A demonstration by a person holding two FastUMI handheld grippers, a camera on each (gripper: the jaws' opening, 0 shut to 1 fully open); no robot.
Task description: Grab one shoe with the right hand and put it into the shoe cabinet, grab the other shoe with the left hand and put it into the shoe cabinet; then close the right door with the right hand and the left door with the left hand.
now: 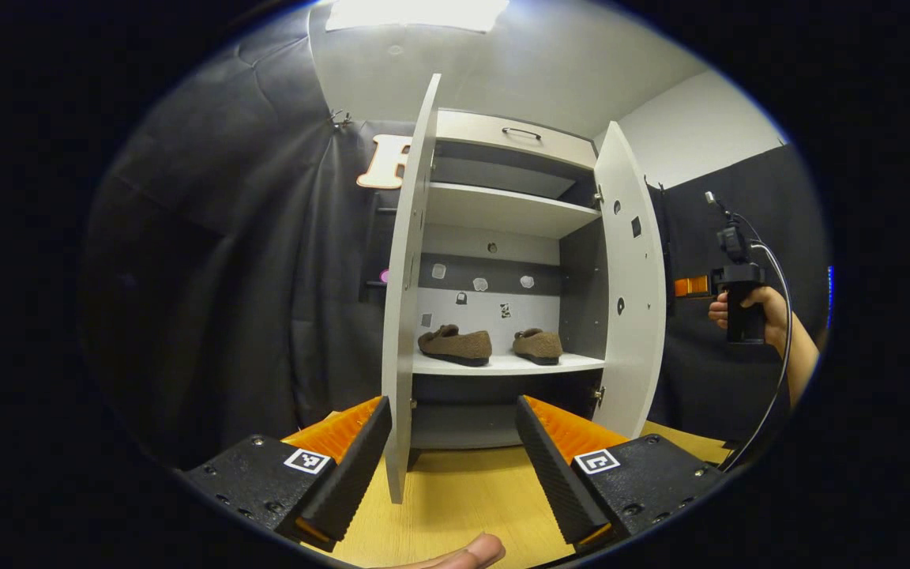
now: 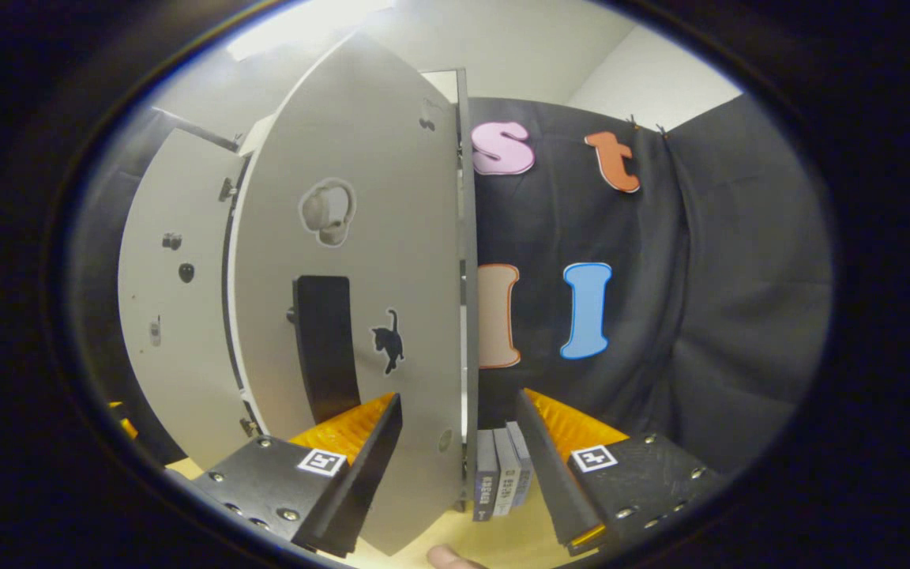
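Note:
The white shoe cabinet (image 1: pixel 502 209) stands with both doors swung out. Two brown fuzzy shoes sit side by side on its lower shelf (image 1: pixel 573 363), the left shoe (image 1: pixel 455 344) and the right shoe (image 1: pixel 538 345). My left gripper (image 1: pixel 455 466) is open low in front of the cabinet, and the left door (image 1: pixel 405 316), seen edge-on, stands between its fingers, close to the left one. My right gripper (image 2: pixel 459 466) is open too, straddling the free edge of the right door (image 2: pixel 392 261), whose outer face carries a dark handle (image 2: pixel 325 356). In the left gripper view a hand holds the right gripper (image 1: pixel 688 286) beyond the right door (image 1: pixel 633 292).
The cabinet stands on a light wooden tabletop (image 1: pixel 455 506). A few upright books (image 2: pixel 502 474) stand behind the right door's edge. Black cloth walls close the booth behind and on both sides. A fingertip (image 1: pixel 471 553) shows at the bottom edge.

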